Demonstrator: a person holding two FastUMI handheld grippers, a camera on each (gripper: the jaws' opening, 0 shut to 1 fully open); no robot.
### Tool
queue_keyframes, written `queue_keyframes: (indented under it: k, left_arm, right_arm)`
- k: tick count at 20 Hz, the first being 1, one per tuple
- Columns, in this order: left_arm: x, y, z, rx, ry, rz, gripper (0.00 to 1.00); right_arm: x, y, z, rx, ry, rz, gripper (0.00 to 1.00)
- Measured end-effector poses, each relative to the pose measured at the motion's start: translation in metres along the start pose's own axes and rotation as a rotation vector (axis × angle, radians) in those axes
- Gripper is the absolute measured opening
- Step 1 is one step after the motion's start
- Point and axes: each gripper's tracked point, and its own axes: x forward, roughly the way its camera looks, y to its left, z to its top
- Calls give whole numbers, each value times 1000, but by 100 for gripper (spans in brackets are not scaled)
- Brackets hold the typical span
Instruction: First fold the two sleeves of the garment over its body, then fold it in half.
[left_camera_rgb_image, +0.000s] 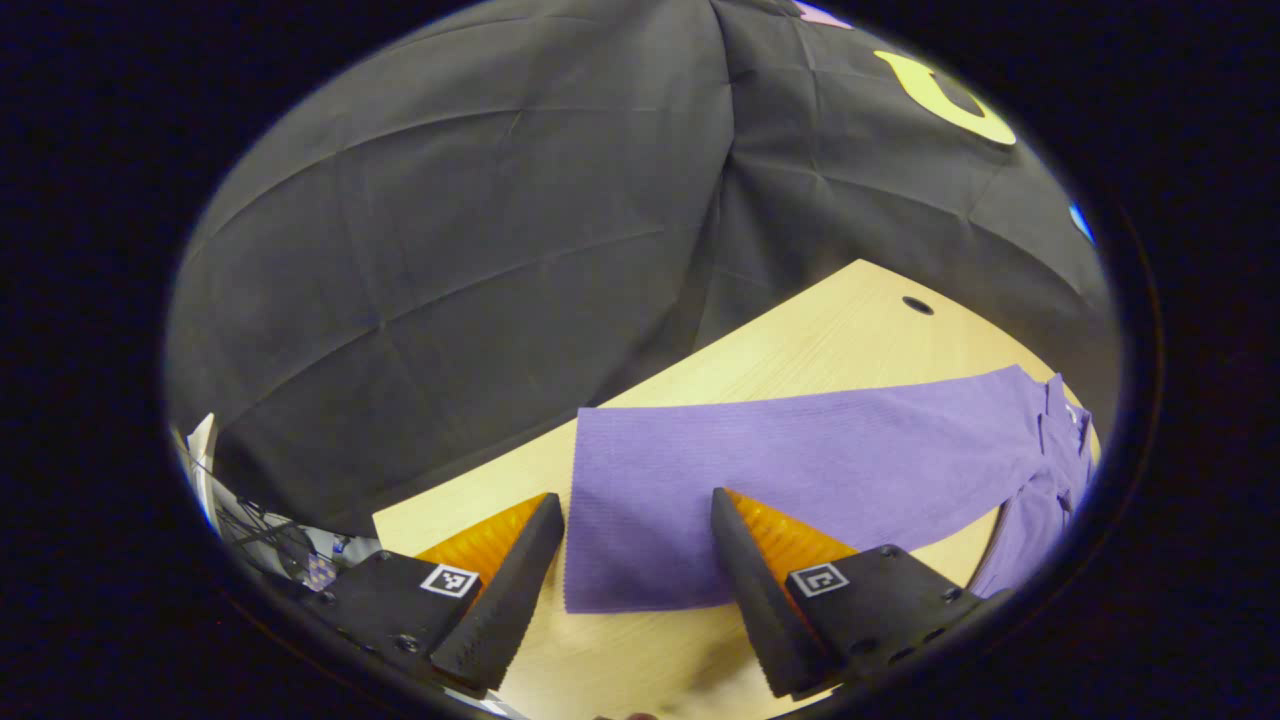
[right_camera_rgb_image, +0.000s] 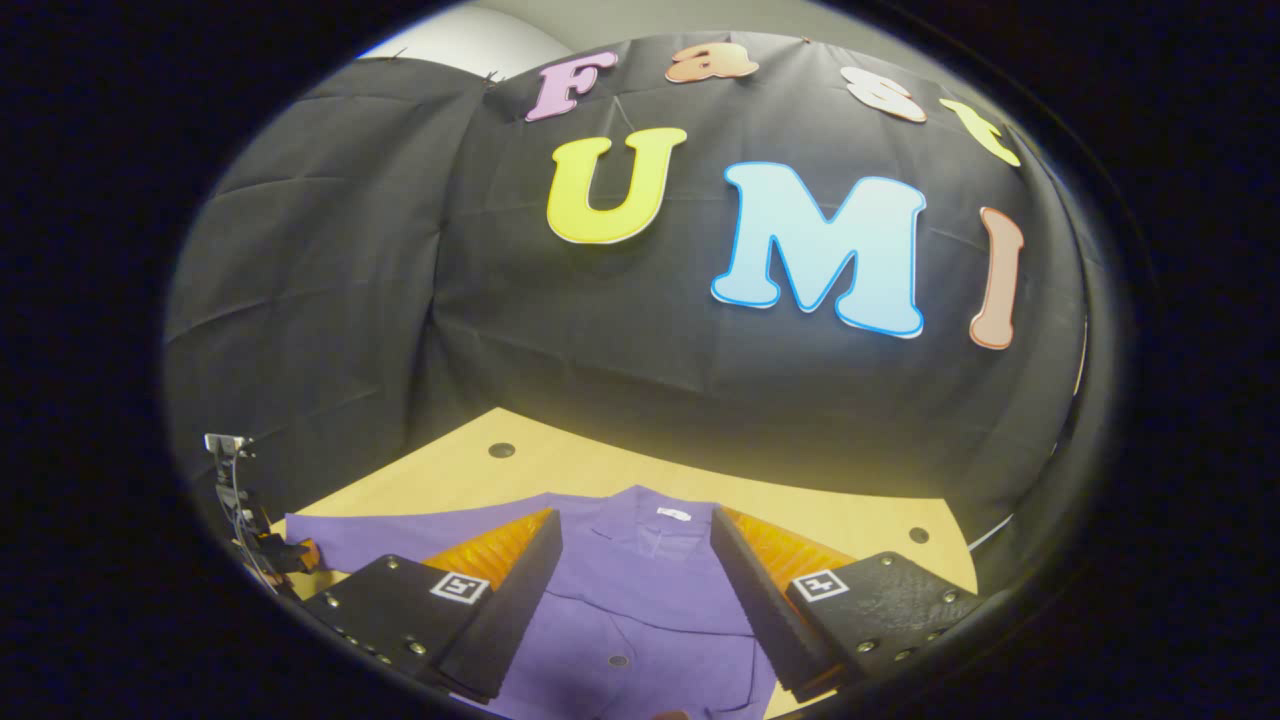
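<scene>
Purple ribbed-knit garment (left_camera_rgb_image: 800, 460) lies flat on our pale wooden worktop (left_camera_rgb_image: 830, 330), one sleeve (left_camera_rgb_image: 640, 520) outstretched, so we judge no fold begun, our left hand-held gripper (left_camera_rgb_image: 637, 570) and right hand-held gripper (right_camera_rgb_image: 636, 590) both spread, holding nothing.

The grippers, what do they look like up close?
Each gripper, left and right, has two wedge-shaped fingers that taper to a point, with ribbed inner faces. Behind every finger sits a dark, flat plate with small screws and a square black-and-white marker.
</scene>
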Motion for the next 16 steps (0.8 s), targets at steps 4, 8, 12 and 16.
queue_keyframes:
  k: [4,8,12,16]
  left_arm:
    - [2,-4,-1,-9,-14,-18,72]
    - [5,-9,-1,8,-17,-18,15]
    - [3,-16,1,68,7,-17,7]
    - [-7,-28,16,-14,26,-46,7]
  right_arm:
    - [-5,-9,-4,23,-7,5,94]
    - [-9,-22,-16,58,8,7,94]
    - [-14,-40,-26,101,15,-10,94]
    - [-22,-66,-31,111,12,-47,94]
